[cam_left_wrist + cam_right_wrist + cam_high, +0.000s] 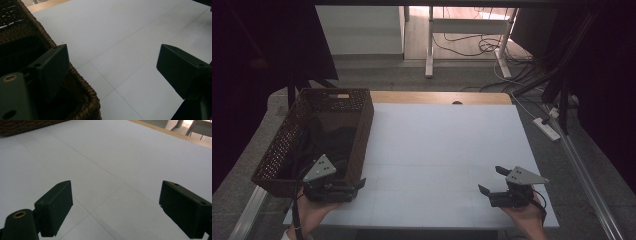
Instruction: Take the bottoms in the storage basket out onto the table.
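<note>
the left gripper (343, 186) hangs with jaws spread wide and nothing between them, at the near right corner of the basket (362, 125); in its own view one jaw overlaps the woven rim (85, 86). dark stuff lies in the basket, perhaps cloth. the right gripper (492, 181), likewise agape and unladen, sits well apart over the white table (442, 145).

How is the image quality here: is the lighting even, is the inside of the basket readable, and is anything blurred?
High view: dim, with black corners; the white table top is evenly lit, while the inside of the brown woven rectangular basket is too dark to read. Left gripper view: soft focus, the basket wall murky. Right gripper view: the black jaws are slightly blurred, the table's seam lines clear, no glare.
</note>
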A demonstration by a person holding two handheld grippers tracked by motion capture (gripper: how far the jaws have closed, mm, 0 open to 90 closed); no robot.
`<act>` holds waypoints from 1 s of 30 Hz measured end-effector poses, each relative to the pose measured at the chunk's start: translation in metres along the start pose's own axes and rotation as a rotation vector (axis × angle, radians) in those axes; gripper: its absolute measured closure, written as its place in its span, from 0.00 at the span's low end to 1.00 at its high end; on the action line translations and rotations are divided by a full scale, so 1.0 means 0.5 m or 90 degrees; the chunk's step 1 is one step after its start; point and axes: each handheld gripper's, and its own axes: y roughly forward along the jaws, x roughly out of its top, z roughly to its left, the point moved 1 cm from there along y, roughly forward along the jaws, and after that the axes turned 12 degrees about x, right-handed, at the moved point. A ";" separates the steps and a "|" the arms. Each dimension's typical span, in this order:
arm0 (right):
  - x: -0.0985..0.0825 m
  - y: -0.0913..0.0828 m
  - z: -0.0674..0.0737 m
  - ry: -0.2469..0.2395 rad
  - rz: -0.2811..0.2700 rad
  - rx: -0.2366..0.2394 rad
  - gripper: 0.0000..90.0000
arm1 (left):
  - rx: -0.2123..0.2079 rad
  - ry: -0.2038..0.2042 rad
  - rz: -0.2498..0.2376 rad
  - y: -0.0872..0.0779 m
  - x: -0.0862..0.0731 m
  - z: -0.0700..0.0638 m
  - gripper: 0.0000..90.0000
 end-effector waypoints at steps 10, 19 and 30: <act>-0.005 0.010 0.000 -0.006 0.022 0.012 0.12 | 0.007 -0.002 -0.002 0.004 -0.002 0.002 0.14; -0.004 0.005 -0.001 0.004 0.006 0.021 0.12 | 0.002 0.002 0.004 0.008 -0.002 -0.003 0.14; -0.005 0.006 -0.002 0.003 0.007 0.030 0.12 | 0.006 0.004 0.004 0.009 0.000 -0.003 0.14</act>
